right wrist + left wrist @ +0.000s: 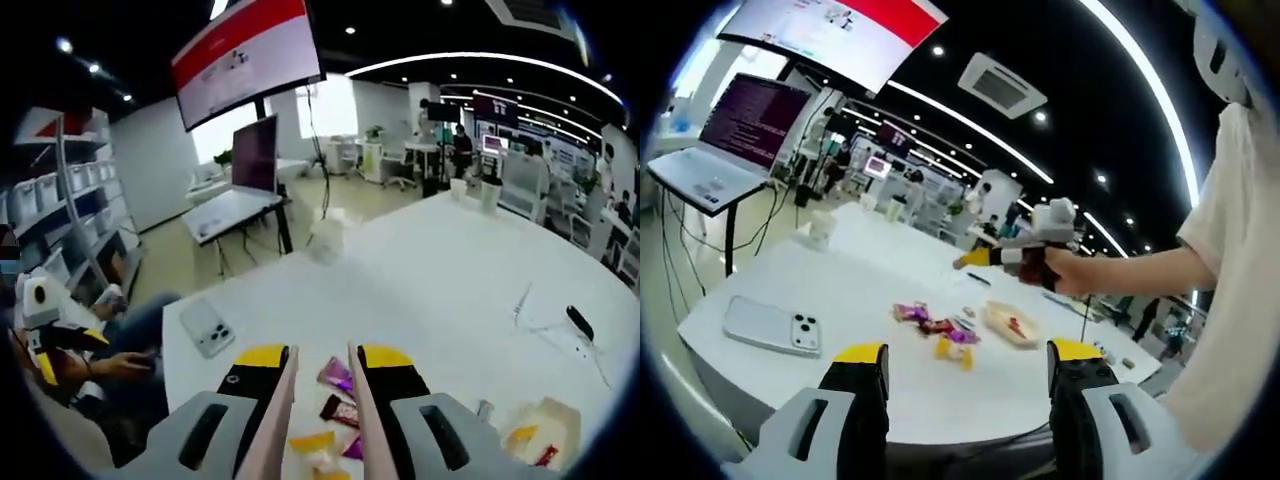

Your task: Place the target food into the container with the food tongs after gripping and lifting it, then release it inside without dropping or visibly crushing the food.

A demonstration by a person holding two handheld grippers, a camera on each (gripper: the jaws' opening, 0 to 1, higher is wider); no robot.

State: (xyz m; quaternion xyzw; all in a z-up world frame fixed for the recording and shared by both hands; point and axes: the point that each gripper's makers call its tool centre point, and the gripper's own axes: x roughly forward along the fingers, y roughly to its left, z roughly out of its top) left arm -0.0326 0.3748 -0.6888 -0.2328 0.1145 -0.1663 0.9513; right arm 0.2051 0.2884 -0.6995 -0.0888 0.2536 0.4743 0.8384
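Left gripper view: jaws spread; one phone (771, 326), one container (1011, 323); right gripper (322, 365) pinches tongs (320, 420)

Smooth matt white table (890, 290)

Both grippers up, neither touching anything.
From my left gripper view, left gripper (968, 372) has its jaws wide apart; right gripper (1025, 250) sits in a hand (1072, 270) on an outstretched bare forearm (short pale sleeve). Right gripper (322, 372) jaws nearly closed, narrow gap.
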